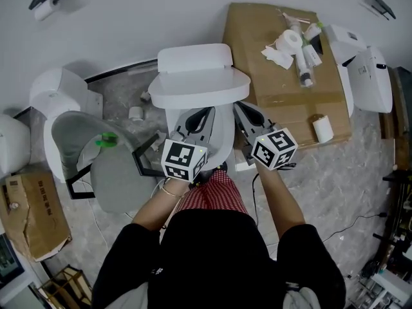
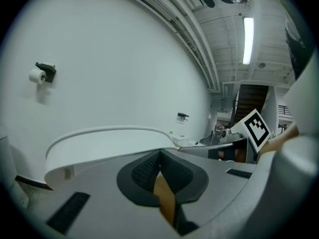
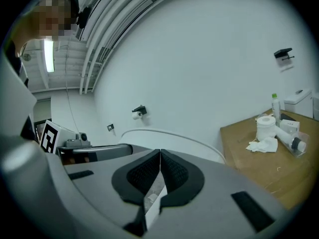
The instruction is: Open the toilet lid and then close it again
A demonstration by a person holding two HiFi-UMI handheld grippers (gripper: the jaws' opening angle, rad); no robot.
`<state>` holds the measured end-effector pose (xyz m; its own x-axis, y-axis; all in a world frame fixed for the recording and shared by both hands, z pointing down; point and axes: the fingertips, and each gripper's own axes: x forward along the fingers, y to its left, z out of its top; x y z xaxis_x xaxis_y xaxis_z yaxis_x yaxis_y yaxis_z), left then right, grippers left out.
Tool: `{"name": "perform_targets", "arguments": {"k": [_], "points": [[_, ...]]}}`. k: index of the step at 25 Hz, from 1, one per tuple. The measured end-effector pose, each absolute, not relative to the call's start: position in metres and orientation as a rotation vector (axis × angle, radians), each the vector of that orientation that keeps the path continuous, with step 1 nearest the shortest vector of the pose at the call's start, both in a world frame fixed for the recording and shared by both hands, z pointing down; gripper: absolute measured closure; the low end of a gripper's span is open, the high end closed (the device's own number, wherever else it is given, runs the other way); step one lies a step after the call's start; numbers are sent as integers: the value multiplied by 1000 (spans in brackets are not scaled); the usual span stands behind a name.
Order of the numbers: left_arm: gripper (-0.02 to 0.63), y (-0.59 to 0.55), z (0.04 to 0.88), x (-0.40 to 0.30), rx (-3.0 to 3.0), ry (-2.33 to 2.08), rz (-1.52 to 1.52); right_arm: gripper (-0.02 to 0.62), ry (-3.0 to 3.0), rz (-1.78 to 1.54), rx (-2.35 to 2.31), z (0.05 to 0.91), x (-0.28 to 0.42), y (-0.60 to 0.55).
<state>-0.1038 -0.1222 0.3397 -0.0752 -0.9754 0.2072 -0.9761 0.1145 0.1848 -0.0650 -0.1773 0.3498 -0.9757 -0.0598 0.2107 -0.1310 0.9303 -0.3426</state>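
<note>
The white toilet stands in the middle of the head view, its tank against the wall. Its lid is raised, and I see it as a broad oval band in front of the tank. My left gripper and right gripper point at the lid from just below it, side by side. In the left gripper view the lid's curved rim arches just beyond my left gripper, whose pads meet with nothing between them. My right gripper is likewise shut and empty, with the lid's rim behind it. The bowl is hidden under the grippers.
A cardboard box to the toilet's right carries paper rolls and bottles. Another white fixture lies further right. Left of the toilet stand white toilet parts and a grey seat. A paper holder hangs on the wall.
</note>
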Motion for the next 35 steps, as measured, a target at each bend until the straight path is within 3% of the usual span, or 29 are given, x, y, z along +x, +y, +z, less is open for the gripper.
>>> {"name": "perform_targets", "arguments": {"k": [35], "points": [[603, -153, 312, -142, 1776, -2325, 28, 575, -2949, 499, -73, 323, -99, -207]]}}
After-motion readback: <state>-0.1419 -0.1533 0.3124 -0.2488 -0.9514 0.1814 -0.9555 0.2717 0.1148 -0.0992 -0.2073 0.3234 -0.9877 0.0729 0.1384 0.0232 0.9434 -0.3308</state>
